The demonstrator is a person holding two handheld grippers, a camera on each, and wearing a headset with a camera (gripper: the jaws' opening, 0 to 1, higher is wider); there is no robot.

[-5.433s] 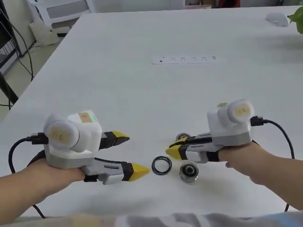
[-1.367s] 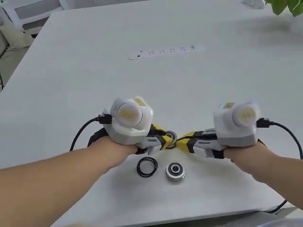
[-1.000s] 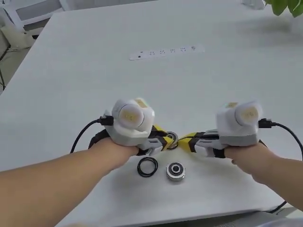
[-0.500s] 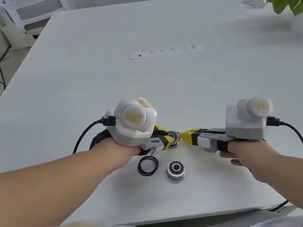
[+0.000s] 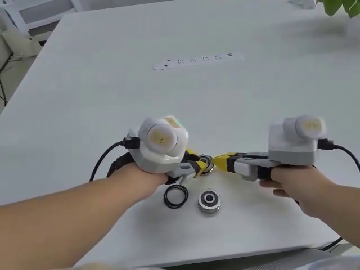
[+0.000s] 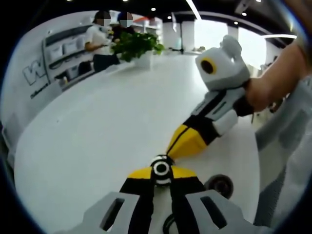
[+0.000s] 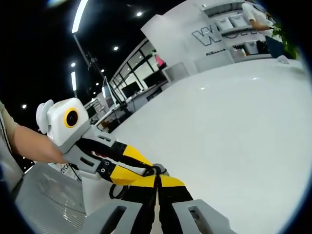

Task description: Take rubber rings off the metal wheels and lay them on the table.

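Left hand-held gripper point(image 5: 199, 165) pinches metal wheel point(image 5: 206, 163) steady; right hand-held gripper point(image 5: 217, 162), jaws pressed together at its rim, likely for peeling; loose rubber ring point(image 5: 176, 196) lower centre

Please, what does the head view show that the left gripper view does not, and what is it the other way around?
Head view: the power strip far up the table, and the person's left forearm. Left gripper view: people standing by shelves beyond the table. Both: the left gripper shut on a small wheel, the right gripper with its tip at that wheel, and a bare wheel lying nearby.
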